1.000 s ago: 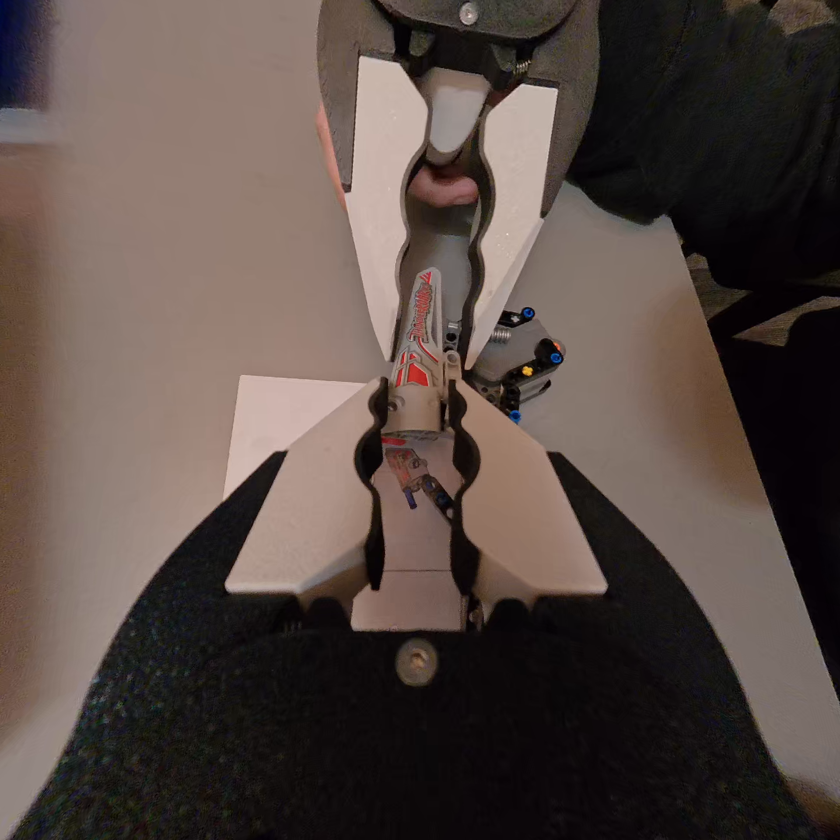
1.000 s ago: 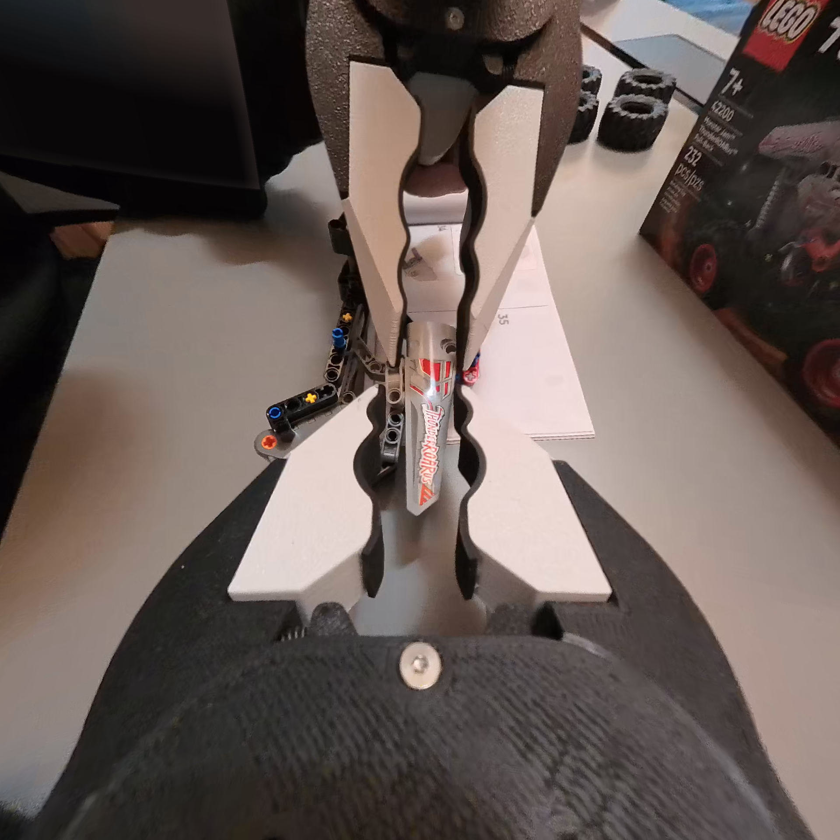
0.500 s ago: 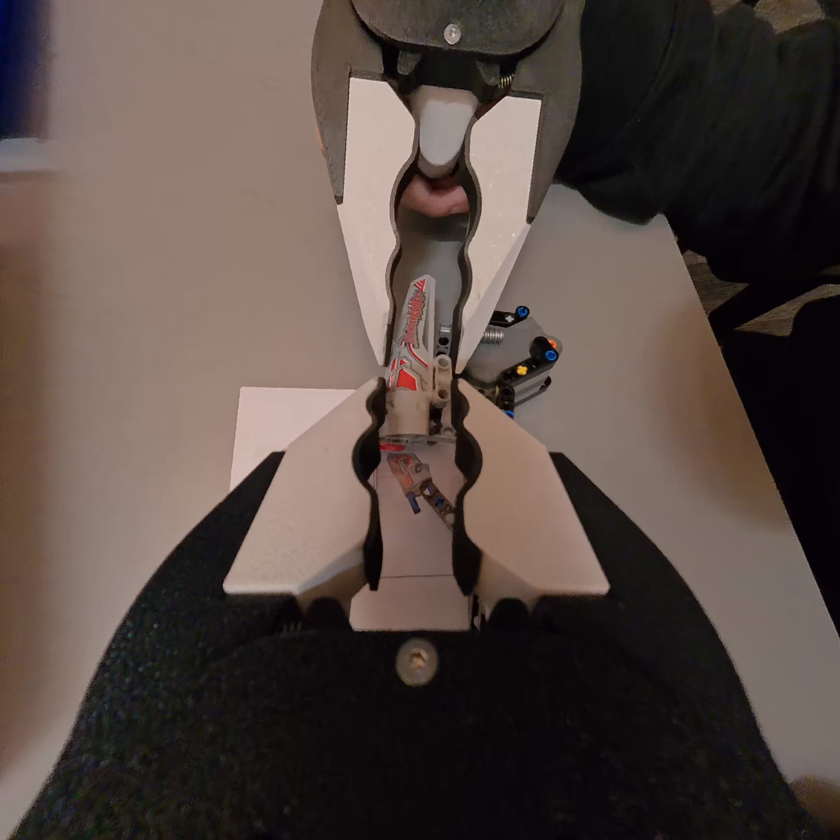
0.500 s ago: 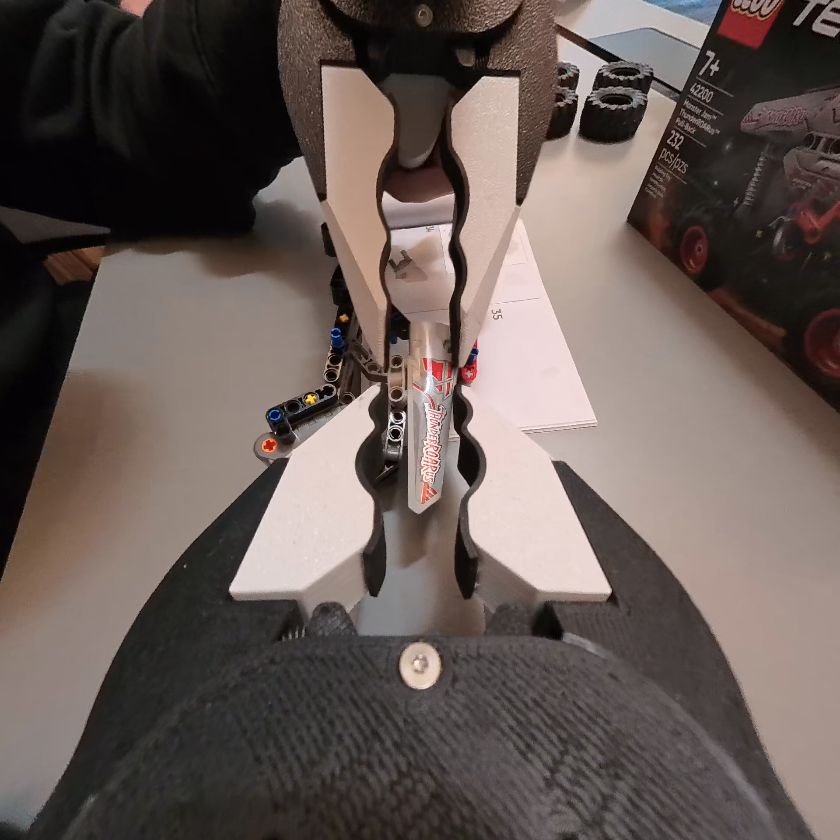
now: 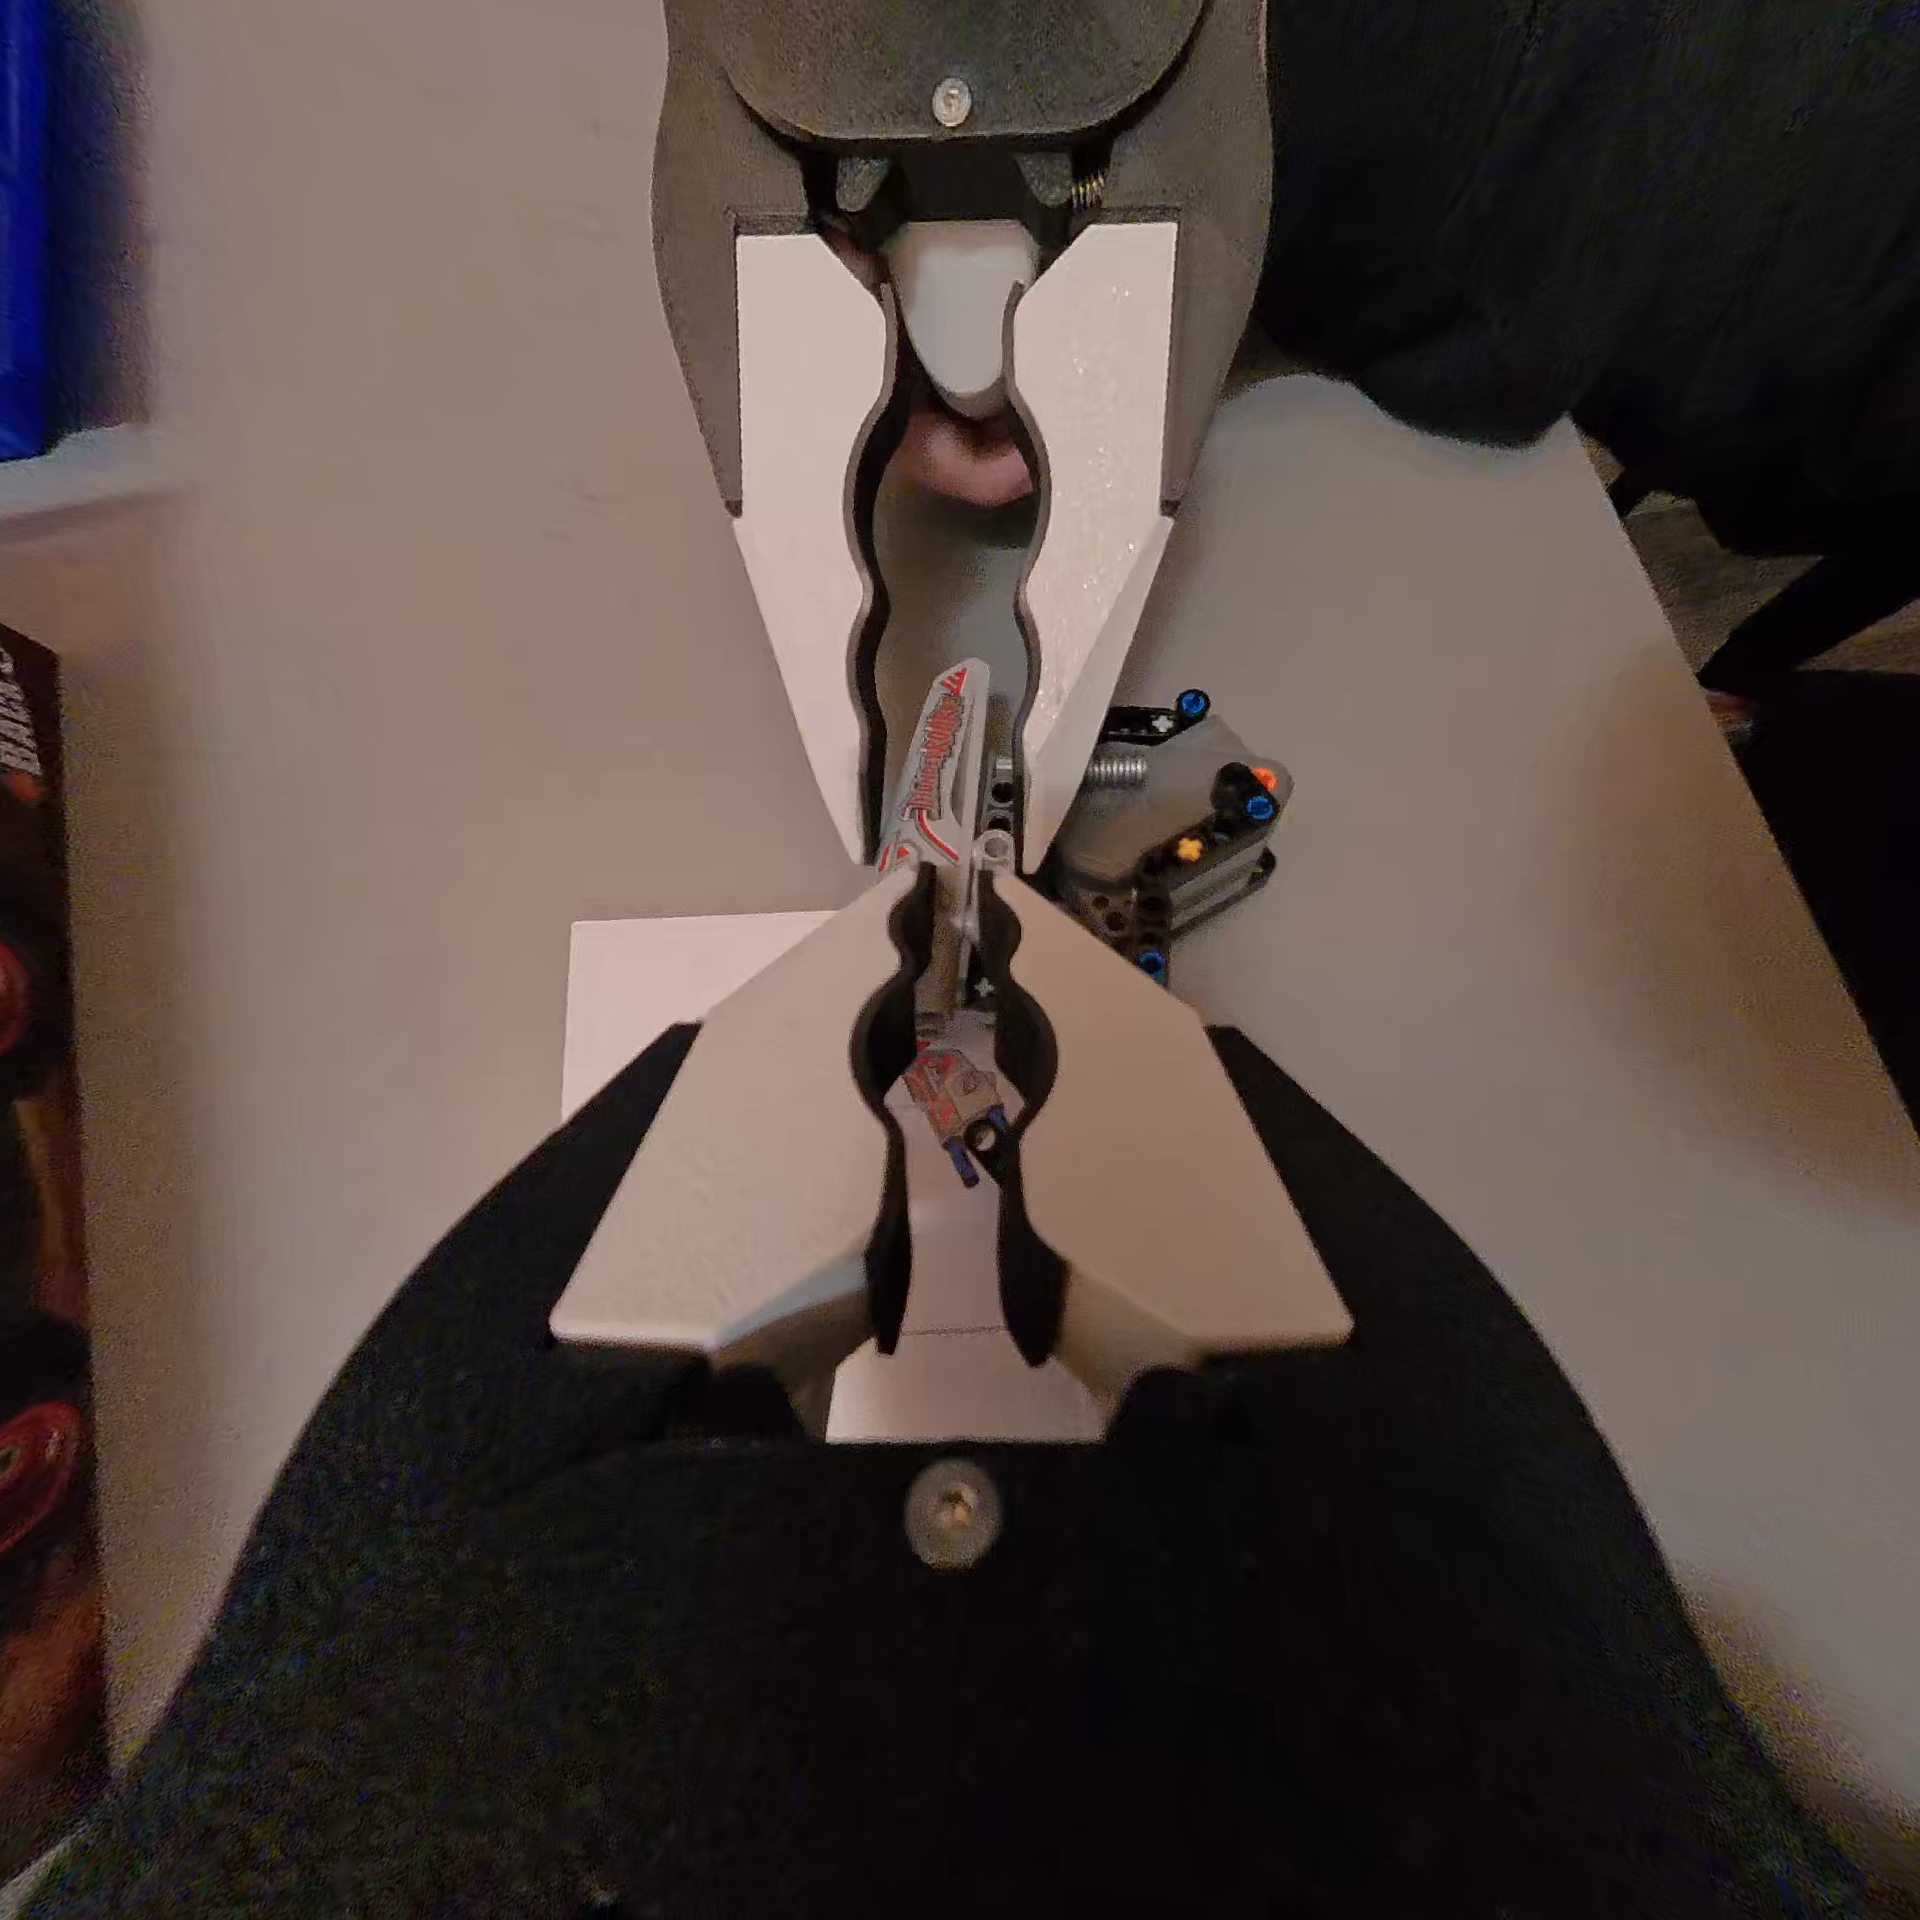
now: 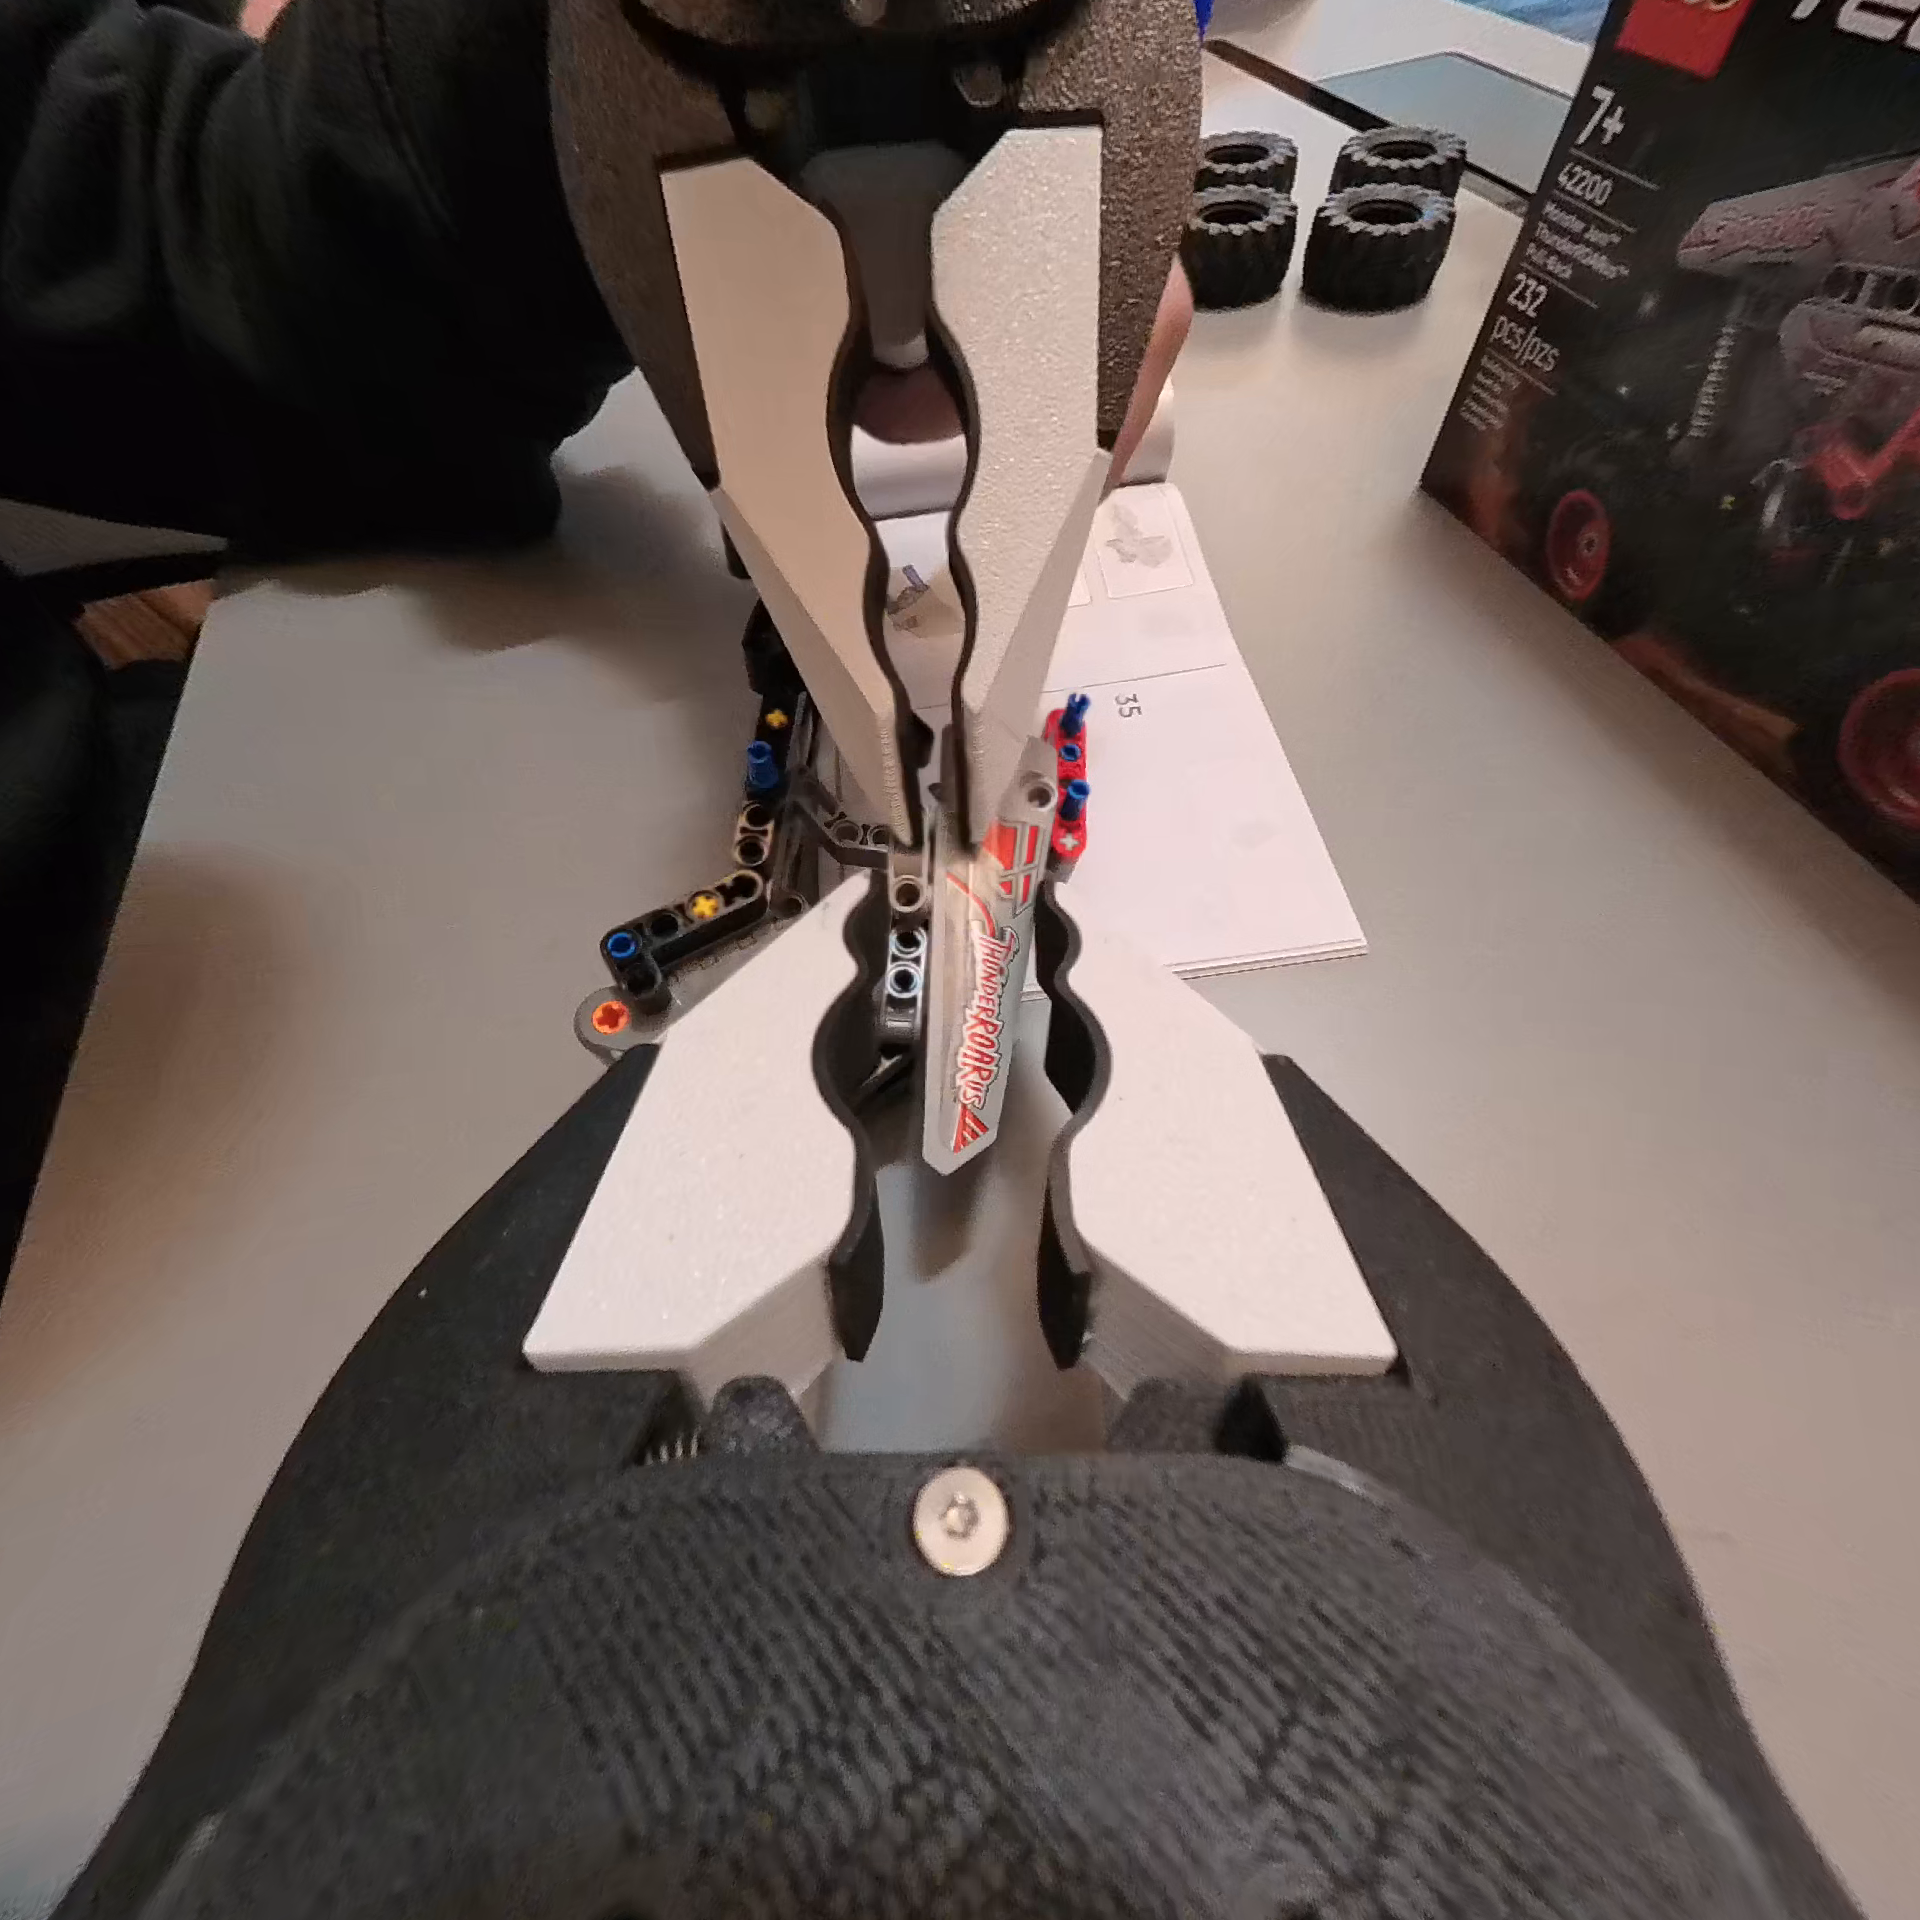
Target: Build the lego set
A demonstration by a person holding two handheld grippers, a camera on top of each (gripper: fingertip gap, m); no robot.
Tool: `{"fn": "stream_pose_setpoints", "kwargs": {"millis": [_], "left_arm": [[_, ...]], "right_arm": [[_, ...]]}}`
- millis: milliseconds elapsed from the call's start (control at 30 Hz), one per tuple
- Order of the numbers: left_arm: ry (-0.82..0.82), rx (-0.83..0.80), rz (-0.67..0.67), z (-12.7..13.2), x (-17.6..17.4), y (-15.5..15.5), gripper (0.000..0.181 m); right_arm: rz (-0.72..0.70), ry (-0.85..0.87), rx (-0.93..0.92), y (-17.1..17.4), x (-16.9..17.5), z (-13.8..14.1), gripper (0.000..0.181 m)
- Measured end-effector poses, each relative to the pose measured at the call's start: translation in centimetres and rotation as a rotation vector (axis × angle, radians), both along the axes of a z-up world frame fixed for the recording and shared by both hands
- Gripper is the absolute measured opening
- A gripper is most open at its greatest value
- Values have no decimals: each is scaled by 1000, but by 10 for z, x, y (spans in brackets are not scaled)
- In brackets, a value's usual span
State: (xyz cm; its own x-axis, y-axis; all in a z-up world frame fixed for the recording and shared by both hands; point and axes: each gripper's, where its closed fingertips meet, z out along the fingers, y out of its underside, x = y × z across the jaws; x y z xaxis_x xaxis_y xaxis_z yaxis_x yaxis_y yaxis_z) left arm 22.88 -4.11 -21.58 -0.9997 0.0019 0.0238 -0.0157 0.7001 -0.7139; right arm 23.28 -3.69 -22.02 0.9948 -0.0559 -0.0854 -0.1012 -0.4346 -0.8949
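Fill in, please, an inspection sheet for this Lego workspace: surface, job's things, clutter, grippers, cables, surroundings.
Surface: pale table, plain.
Job's things: grey panel with red sticker, held above the table; red piece with blue pins beside it; chassis assembly and instruction booklet below; four black tyres grouped farther off.
Clutter: set box standing at the table's side.
Grippers: left gripper shut on one end of the panel; right gripper shut on the other part, the two tip to tip.
Cables: nothing seen.
Surroundings: dark sleeve behind the left gripper; a blurred blue thing.
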Motion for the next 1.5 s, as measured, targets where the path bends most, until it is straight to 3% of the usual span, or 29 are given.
{"fn": "stream_pose_setpoints", "kwargs": {"millis": [33, 700, 1500], "left_arm": [[-6, 5, -15, 0, -2, 0, 0], [-19, -10, -78, 0, -8, 1, 0], [-18, -15, -102, 2, -11, 8, 0]], "right_arm": [[-7, -6, -3, 0, 1, 0, 26], [-26, -126, -26, 2, -4, -1, 26], [-6, -117, -13, 5, -7, 0, 26]]}}
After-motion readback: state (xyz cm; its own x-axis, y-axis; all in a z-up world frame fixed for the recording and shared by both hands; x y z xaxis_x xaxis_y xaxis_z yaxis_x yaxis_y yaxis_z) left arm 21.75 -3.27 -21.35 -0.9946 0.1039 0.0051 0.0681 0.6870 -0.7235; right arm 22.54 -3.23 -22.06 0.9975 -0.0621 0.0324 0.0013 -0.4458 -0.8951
